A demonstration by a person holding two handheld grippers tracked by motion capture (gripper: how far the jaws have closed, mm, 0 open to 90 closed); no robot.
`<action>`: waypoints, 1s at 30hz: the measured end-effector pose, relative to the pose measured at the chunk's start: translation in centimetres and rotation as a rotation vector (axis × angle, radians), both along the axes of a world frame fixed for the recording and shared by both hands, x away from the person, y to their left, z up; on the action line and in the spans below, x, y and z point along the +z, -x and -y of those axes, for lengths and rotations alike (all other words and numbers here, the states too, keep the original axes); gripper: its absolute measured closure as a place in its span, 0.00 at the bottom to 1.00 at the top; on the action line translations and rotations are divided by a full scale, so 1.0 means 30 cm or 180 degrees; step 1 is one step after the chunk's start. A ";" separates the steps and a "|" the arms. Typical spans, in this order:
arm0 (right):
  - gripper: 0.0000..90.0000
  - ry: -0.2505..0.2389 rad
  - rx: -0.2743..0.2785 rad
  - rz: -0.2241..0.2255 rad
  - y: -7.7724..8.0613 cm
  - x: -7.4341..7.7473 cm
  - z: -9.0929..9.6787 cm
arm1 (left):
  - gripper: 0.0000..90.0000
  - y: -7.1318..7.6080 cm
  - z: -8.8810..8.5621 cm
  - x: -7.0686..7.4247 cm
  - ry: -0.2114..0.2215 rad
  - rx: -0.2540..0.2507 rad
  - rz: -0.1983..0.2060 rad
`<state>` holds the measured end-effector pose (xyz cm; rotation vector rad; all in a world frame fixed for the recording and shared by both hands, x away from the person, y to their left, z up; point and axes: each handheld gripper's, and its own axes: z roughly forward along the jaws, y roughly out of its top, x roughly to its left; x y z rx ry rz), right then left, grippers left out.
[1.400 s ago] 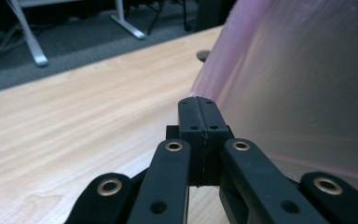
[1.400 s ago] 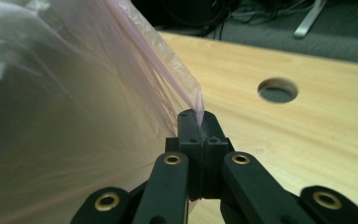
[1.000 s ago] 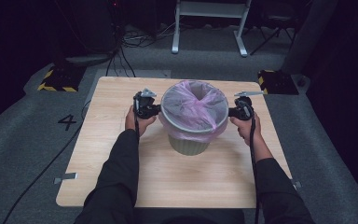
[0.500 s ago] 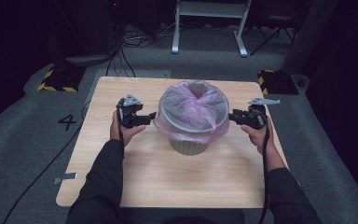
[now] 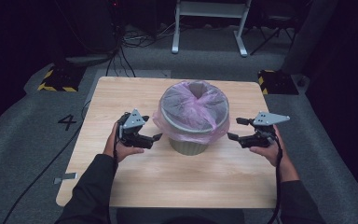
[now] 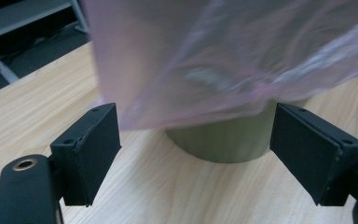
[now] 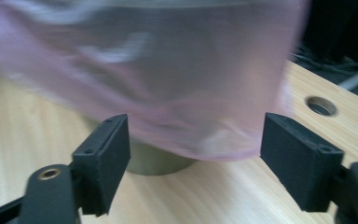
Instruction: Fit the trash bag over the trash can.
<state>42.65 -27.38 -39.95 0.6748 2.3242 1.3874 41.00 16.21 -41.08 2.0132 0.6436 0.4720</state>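
Both tongs, left [image 5: 154, 138] and right [image 5: 233, 129], have just sprung open and pulled off the pink liner [image 5: 191, 109], leaving it draped over the bin [image 5: 189, 145].

A light wooden surface [image 5: 121, 93] stands on grey carpet [image 5: 23, 126] bearing a black numeral 4 [image 5: 67, 122]. Black-and-yellow striped blocks [image 5: 56, 80] sit at its far corners, with cables [image 5: 130, 39] and a white metal frame [image 5: 209, 23] behind in the dark room.
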 end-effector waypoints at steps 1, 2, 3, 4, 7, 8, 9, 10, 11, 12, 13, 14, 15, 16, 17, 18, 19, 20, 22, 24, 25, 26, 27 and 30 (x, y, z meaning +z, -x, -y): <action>0.25 0.0029 0.0057 0.0033 0.015 -0.001 -0.012 | 0.18 0.003 0.013 0.000 -0.0004 -0.0045 0.0003; 0.25 0.0029 0.0057 0.0033 0.015 -0.001 -0.012 | 0.18 0.003 0.013 0.000 -0.0004 -0.0045 0.0003; 0.25 0.0062 0.0097 0.0059 0.028 -0.002 -0.026 | 0.18 0.002 0.028 0.001 -0.0031 -0.0040 0.0023; 0.24 0.0135 0.0164 0.0124 0.051 -0.006 -0.059 | 0.20 -0.003 0.046 0.001 -0.0057 -0.0031 0.0031; 0.28 0.0227 0.0173 0.0152 0.062 -0.012 -0.088 | 0.33 -0.012 0.065 -0.001 -0.0101 0.0022 0.0065; 0.39 0.0269 0.0217 0.0191 0.064 -0.018 -0.108 | 0.38 -0.017 0.071 -0.002 -0.0109 0.0009 0.0065; 0.39 0.0269 0.0217 0.0191 0.064 -0.018 -0.108 | 0.38 -0.021 0.076 -0.003 -0.0127 0.0031 0.0090; 0.55 0.0338 0.0110 0.0263 0.060 -0.023 -0.123 | 0.49 -0.028 0.084 -0.004 -0.0165 0.0051 0.0108; 0.55 0.0338 0.0110 0.0263 0.060 -0.023 -0.123 | 0.57 -0.028 0.084 -0.004 -0.0165 0.0051 0.0108; 0.71 0.0326 0.0100 0.0277 0.056 -0.028 -0.128 | 0.69 -0.030 0.087 -0.007 -0.0222 0.0070 0.0146; 0.79 0.0316 0.0080 0.0301 0.055 -0.033 -0.131 | 0.75 -0.031 0.087 -0.008 -0.0239 0.0008 0.0137; 0.79 0.0316 0.0080 0.0301 0.055 -0.033 -0.131 | 0.82 -0.031 0.087 -0.008 -0.0239 0.0008 0.0137; 0.85 0.0318 0.0074 0.0300 0.055 -0.037 -0.133 | 0.82 -0.030 0.086 -0.009 -0.0257 -0.0035 0.0142; 0.95 0.0301 0.0126 0.0304 0.057 -0.047 -0.134 | 0.96 -0.024 0.086 -0.012 -0.0308 -0.0046 0.0185; 0.97 0.0298 0.0136 0.0297 0.059 -0.050 -0.134 | 0.99 -0.023 0.082 -0.013 -0.0292 -0.0076 0.0177; 0.99 0.0314 0.0132 0.0294 0.060 -0.053 -0.134 | 1.00 -0.022 0.079 -0.015 -0.0259 -0.0096 0.0167; 0.99 0.0314 0.0132 0.0294 0.060 -0.053 -0.134 | 1.00 -0.022 0.079 -0.015 -0.0259 -0.0096 0.0167; 1.00 0.0293 0.0165 0.0268 0.064 -0.059 -0.131 | 1.00 -0.019 0.075 -0.020 -0.0295 -0.0105 0.0144; 1.00 0.0289 0.0171 0.0253 0.065 -0.061 -0.130 | 1.00 -0.018 0.072 -0.027 -0.0324 -0.0106 0.0134; 1.00 0.0317 0.0200 0.0205 0.070 -0.073 -0.127 | 1.00 -0.014 0.067 -0.050 -0.0374 -0.0114 0.0085; 1.00 0.0317 0.0200 0.0205 0.070 -0.073 -0.127 | 1.00 -0.014 0.067 -0.050 -0.0374 -0.0114 0.0085; 1.00 0.0385 0.0224 0.0146 0.072 -0.086 -0.128 | 1.00 -0.012 0.062 -0.070 -0.0465 -0.0119 0.0027; 1.00 0.0385 0.0224 0.0146 0.072 -0.086 -0.128 | 1.00 -0.012 0.062 -0.070 -0.0465 -0.0119 0.0027; 1.00 0.0471 0.0275 -0.0045 0.051 -0.123 -0.125 | 1.00 -0.019 0.061 -0.119 -0.0528 -0.0130 -0.0125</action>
